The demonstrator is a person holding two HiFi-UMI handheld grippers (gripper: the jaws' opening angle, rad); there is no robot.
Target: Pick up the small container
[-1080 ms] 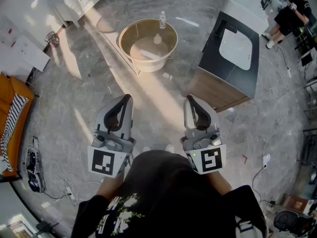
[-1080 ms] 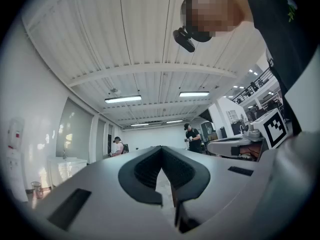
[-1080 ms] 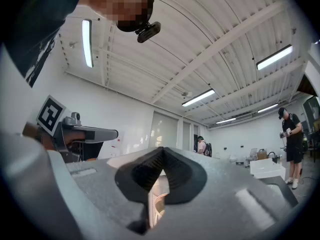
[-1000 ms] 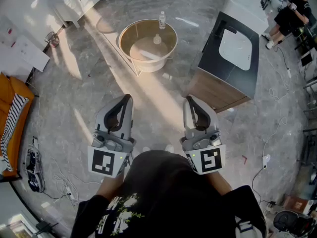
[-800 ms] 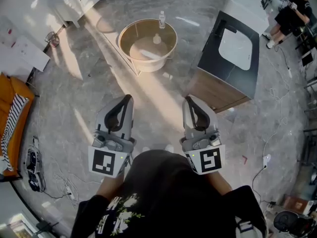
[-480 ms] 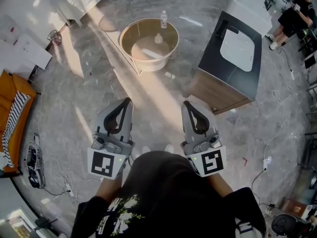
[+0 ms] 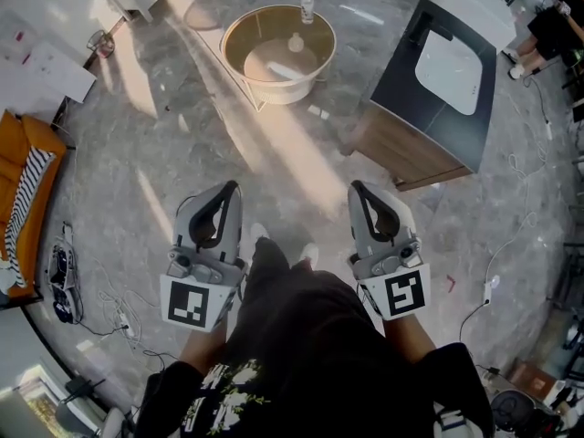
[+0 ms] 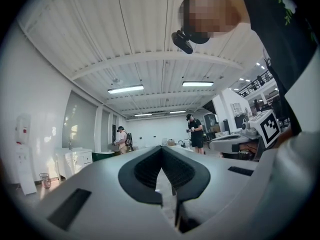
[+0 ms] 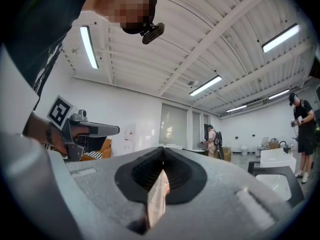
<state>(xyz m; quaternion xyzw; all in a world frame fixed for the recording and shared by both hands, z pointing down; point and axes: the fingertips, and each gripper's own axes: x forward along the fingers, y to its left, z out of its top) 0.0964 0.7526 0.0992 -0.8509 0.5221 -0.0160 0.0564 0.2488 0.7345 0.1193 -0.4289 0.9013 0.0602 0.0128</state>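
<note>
Far up the head view, on the tan top of a round white-rimmed table [image 7: 274,91]: small white container [image 7: 296,42], upright, too small for any detail — well apart from both grippers. Just beyond the table's rim, on the grey marbled floor [image 7: 137,153], 1 clear bottle [image 7: 307,7], also upright. To the table's right, a dark-topped vanity cabinet [image 7: 406,71] with a white sink [image 7: 452,57]. Lower down, left gripper [image 7: 230,188] and right gripper [image 7: 358,190] side by side, pointing level up the frame, each with 1 marker cube [image 7: 196,304] at its back. Behind those cubes, hands [image 7: 203,338] mostly hidden by a dark shirt [image 7: 310,336]. Left gripper view: jaws clenched tip to tip, nothing between. Right gripper view: same — jaws pressed together, empty. At the left edge, an orange cushion [image 7: 14,153] with striped cloth [image 7: 23,213], cut off by the frame. At the top right corner, a seated person [image 7: 552,30], half cropped.
</note>
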